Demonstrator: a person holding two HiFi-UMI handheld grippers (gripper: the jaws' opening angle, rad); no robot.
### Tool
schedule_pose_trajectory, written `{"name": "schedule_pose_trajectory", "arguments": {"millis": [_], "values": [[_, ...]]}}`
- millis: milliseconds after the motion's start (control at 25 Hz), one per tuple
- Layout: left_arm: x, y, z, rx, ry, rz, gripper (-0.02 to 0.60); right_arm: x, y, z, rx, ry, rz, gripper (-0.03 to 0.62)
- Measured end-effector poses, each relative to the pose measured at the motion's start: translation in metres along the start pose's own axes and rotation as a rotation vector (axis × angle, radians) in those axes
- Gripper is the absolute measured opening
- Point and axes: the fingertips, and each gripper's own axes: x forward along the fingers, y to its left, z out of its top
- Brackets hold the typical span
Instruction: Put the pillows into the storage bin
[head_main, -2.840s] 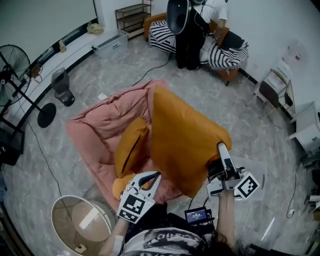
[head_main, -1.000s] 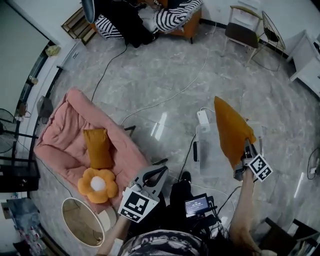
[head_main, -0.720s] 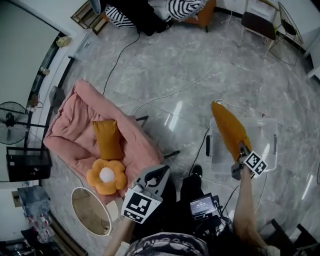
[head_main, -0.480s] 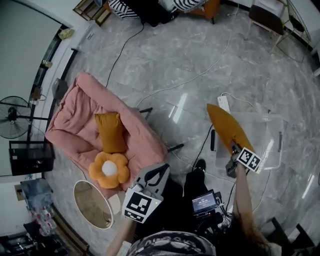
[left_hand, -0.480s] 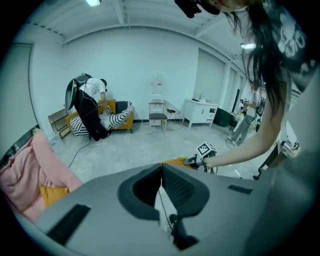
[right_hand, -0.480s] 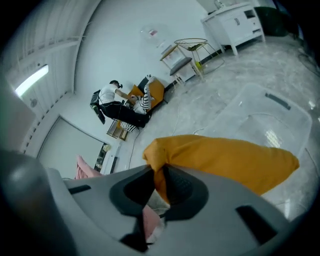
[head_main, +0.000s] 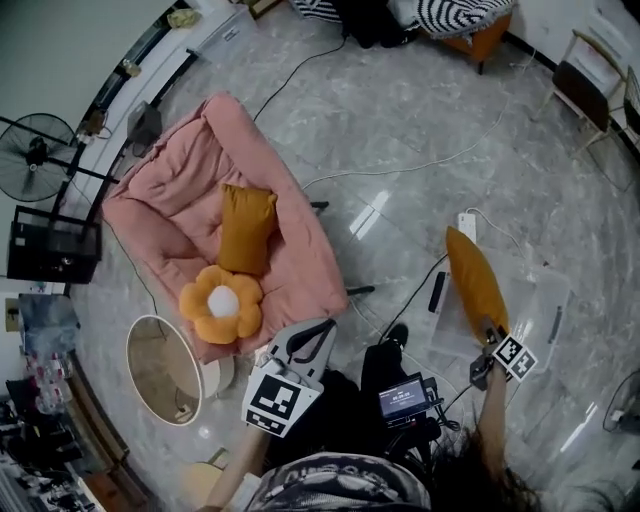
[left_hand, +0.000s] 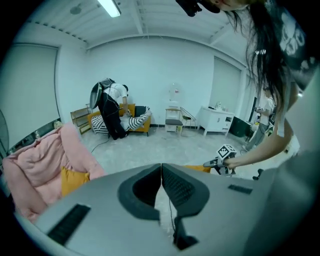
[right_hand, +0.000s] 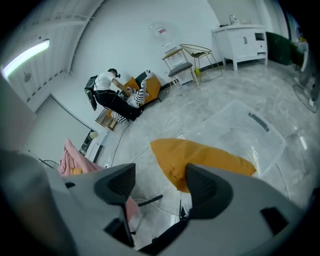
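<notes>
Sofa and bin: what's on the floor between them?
In the head view, bare floor crossed by a black cable; a white power strip sits beside the bin.

Staged living room – pink floor sofa (head_main: 180, 190), standing fan (head_main: 28, 165), marble-look floor (head_main: 400, 110), trailing cables (head_main: 430, 163)

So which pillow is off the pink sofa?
The big flat orange pillow at the clear bin; the small orange one and flower one lie on the sofa.
</notes>
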Motion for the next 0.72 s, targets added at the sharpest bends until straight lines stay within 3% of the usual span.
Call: {"name": "schedule_pose_trajectory", "arguments": {"millis": [80,160,360,720], "values": [[-0.019,0.014,-0.010,-0.019,-0.013,0.035,0.012,-0.011,0.016,-0.001,-0.041,-0.017,0.008,0.321],[-0.040,0.026,-0.022,-0.043,-0.029,0.069,0.012,-0.020,0.047,-0.001,-0.087,-0.044,0.052,0.279],[-0.098,0.054,-0.059,-0.117,-0.086,0.160,0.012,-0.035,0.173,-0.019,-0.228,-0.058,0.267,0.273],[-0.230,0.106,-0.165,-0.202,-0.129,0.277,0.012,-0.056,0.403,-0.170,-0.552,0.093,0.592,0.273]]}}
